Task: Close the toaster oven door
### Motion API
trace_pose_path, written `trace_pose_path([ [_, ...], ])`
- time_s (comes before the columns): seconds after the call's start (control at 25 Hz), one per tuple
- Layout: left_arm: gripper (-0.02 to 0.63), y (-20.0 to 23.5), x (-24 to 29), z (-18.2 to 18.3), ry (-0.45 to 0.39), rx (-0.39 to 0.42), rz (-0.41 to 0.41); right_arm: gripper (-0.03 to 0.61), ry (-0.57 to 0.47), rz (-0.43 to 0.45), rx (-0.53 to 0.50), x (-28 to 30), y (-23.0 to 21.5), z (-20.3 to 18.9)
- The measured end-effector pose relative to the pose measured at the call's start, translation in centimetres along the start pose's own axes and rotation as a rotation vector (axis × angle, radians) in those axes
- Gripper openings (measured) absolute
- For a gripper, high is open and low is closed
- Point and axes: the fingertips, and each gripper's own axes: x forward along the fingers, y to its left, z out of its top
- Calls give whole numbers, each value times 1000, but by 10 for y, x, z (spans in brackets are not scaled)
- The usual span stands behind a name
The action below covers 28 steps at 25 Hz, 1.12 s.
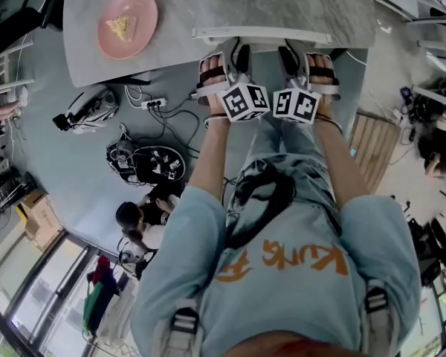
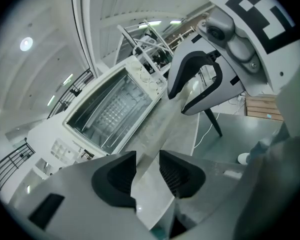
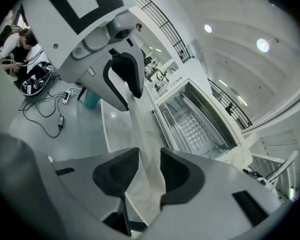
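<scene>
white toaster oven [image 2: 110, 109], marble table [image 1: 89, 50], l hand-held gripper [image 2: 146, 171] jaws apart, empty, r hand-held gripper [image 3: 150, 171] likewise

My left tongs [image 2: 147, 170] have their jaws apart with nothing between them, only the grey marbled table [image 2: 176, 129] showing through the gap. Beyond stands the white toaster oven [image 2: 109, 110], its wire rack visible inside; the right tongs [image 2: 192, 81] hang at upper right
</scene>
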Motion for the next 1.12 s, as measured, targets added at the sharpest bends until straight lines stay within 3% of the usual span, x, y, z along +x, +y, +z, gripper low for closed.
trace_pose_path([
  [0.52, 129, 45, -9, 39, -42, 67, 91, 86, -55, -40, -75, -13, -54, 18],
  [1.12, 129, 103, -7, 83, -81, 39, 131, 91, -132, -82, -97, -11, -123, 41],
])
